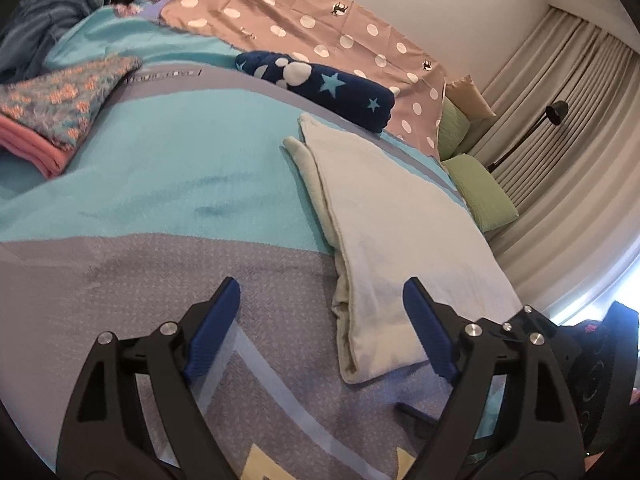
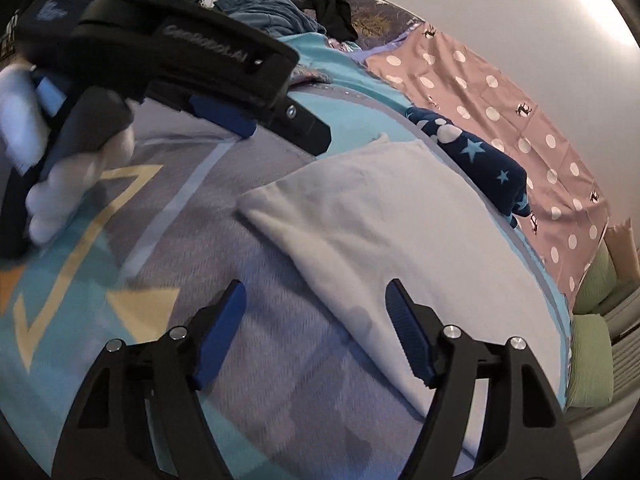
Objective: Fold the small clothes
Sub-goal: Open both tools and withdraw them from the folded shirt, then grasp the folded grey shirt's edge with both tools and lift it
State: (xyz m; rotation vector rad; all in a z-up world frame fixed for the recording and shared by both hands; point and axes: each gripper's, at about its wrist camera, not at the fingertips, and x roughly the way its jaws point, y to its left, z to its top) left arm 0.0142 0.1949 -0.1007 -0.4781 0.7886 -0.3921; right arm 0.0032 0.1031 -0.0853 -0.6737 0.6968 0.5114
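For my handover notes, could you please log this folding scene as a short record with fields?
surface: bed with teal and grey blanket
item in work: white cloth, folded, lying flat
left gripper: open, nothing between its fingers
right gripper: open, empty, over the white cloth's near edge
done pile: floral and pink folded clothes
beside the cloth: navy star-print roll
unfolded heap: far end

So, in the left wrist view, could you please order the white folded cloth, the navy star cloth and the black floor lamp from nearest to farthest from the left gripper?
From the left gripper:
1. White folded cloth, just ahead, right.
2. Navy star cloth, beyond it.
3. Black floor lamp, far right by the curtains.
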